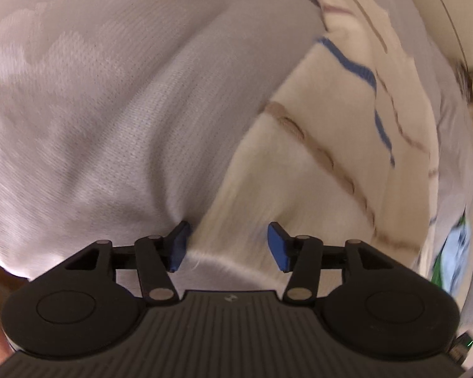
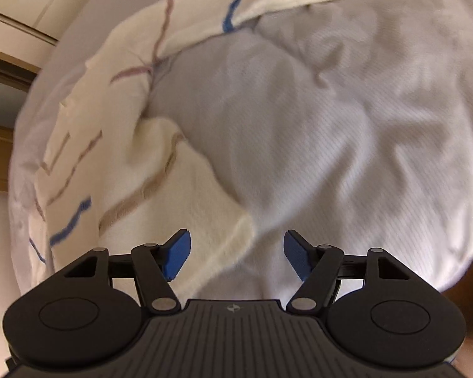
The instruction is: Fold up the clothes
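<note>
Both tongs stand open with nothing between the pads. The left tongs (image 1: 228, 247) hang low over the hem of a cream sweater (image 1: 315, 157) with blue and brown wavy stripes, close to where it meets the pale sheet (image 1: 94, 110) of a bed. The right tongs (image 2: 236, 255) hover just off a cream cuff or corner (image 2: 211, 220) of the same sweater, which lies on the sheet (image 2: 347, 141).

The sweater lies spread along one side of the bed, one sleeve or flap turned across the sheet toward the far edge. Whether it is mid-fold or only laid out, I cannot tell; both views are blurred.

The main risk is a mixed pinch. Sheet and sweater are both soft and pale, and they meet right under each pair of pads; tongs closing there could bite the sheet along with the knit, so a lift would drag the bedding and rumple the sweater. A shallow bite on the thick knit could also slip out. If one side grips and the other misses, the fold would come out skewed.
</note>
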{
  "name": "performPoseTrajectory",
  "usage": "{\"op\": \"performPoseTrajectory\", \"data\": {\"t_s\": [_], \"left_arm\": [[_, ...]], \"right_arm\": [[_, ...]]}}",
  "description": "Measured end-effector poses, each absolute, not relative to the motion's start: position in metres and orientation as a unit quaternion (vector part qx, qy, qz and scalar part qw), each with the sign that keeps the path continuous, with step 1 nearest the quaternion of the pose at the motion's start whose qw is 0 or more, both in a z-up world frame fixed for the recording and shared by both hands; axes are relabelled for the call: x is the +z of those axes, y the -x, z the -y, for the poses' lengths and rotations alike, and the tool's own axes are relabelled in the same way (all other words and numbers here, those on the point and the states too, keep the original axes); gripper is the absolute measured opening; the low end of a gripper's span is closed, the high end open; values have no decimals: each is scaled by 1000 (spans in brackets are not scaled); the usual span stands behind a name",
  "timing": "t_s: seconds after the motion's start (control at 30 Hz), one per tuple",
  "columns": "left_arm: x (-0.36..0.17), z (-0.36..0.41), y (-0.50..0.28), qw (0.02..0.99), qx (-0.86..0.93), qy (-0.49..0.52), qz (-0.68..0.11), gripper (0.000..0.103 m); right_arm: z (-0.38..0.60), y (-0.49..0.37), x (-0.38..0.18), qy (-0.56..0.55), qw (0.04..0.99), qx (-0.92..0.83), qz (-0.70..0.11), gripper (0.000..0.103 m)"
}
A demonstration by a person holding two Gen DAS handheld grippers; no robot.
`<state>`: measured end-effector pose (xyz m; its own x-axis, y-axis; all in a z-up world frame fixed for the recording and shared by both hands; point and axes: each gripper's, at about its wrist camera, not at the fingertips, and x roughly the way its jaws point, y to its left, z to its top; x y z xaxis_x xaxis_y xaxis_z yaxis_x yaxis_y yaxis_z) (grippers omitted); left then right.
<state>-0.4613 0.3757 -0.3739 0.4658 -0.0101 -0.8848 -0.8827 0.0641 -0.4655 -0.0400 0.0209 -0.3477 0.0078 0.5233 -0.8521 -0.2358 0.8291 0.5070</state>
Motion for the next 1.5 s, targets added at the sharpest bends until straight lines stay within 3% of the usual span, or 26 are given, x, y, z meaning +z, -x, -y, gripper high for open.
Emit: {"op": "performPoseTrajectory", "data": {"t_s": [0.07, 0.1, 0.13, 0.17, 0.2, 0.43, 0.53, 0.63, 0.73, 0.77, 0.8, 0.87, 0.97, 1.03, 1.1, 1.17, 1.2, 1.23, 1.27, 1.3, 1.37, 1.43, 1.5], "left_arm": [[-375, -373, 457, 625, 355, 587, -372, 36], [-373, -372, 454, 632, 349, 581, -377, 17], [-370, -372, 452, 639, 346, 571, -381, 8], [-359, -371, 451, 652, 348, 553, -385, 8], [-349, -371, 449, 664, 349, 534, -389, 7], [-244, -338, 470, 770, 344, 392, -367, 6], [-268, -319, 460, 758, 356, 348, -421, 6], [-331, -320, 458, 698, 369, 376, -486, 8], [-330, -314, 459, 690, 387, 371, -486, 12], [-330, -312, 460, 688, 393, 369, -486, 13], [-327, -310, 461, 687, 399, 367, -484, 14], [-309, -309, 468, 692, 412, 361, -470, 12], [-291, -315, 465, 715, 410, 348, -446, 18], [-297, -319, 461, 718, 403, 351, -445, 31], [-312, -321, 458, 713, 395, 360, -453, 31], [-326, -324, 456, 708, 387, 369, -461, 27], [-333, -325, 455, 705, 383, 373, -465, 10], [-341, -326, 453, 702, 379, 378, -469, 6], [-345, -327, 453, 701, 376, 380, -472, 6], [-342, -324, 457, 703, 377, 377, -470, 6], [-336, -320, 466, 708, 379, 370, -468, 6], [-332, -322, 474, 701, 388, 370, -470, 9], [-326, -326, 476, 687, 409, 354, -485, 7]], "right_arm": [[-30, 35, -362, -115, 698, 285, -646, 69], [-36, 34, -368, -109, 696, 290, -648, 66], [-45, 35, -373, -94, 694, 298, -649, 58], [-53, 36, -374, -81, 690, 308, -650, 18], [-57, 38, -371, -72, 683, 315, -655, 9], [0, 55, -292, -132, 673, 368, -628, 8], [27, 61, -315, -149, 663, 325, -657, 7], [33, 68, -344, -137, 653, 294, -684, 7], [23, 73, -363, -93, 653, 279, -698, 9], [19, 74, -357, -68, 661, 282, -692, 13], [14, 74, -351, -43, 669, 284, -685, 28], [10, 77, -332, 14, 706, 284, -649, 37], [1, 79, -313, 58, 738, 300, -601, 37], [-11, 79, -312, 66, 742, 316, -587, 43], [-24, 79, -324, 72, 731, 319, -598, 48], [-31, 80, -342, 77, 718, 312, -618, 48], [-30, 80, -348, 69, 710, 307, -629, 47], [-27, 80, -354, 59, 703, 303, -641, 44], [-25, 81, -357, 46, 695, 309, -647, 24], [-24, 81, -360, 49, 693, 308, -651, 13], [-20, 79, -364, 56, 691, 297, -657, 12], [-18, 77, -358, 67, 699, 281, -654, 18], [-20, 79, -347, 96, 717, 268, -636, 44]]}}
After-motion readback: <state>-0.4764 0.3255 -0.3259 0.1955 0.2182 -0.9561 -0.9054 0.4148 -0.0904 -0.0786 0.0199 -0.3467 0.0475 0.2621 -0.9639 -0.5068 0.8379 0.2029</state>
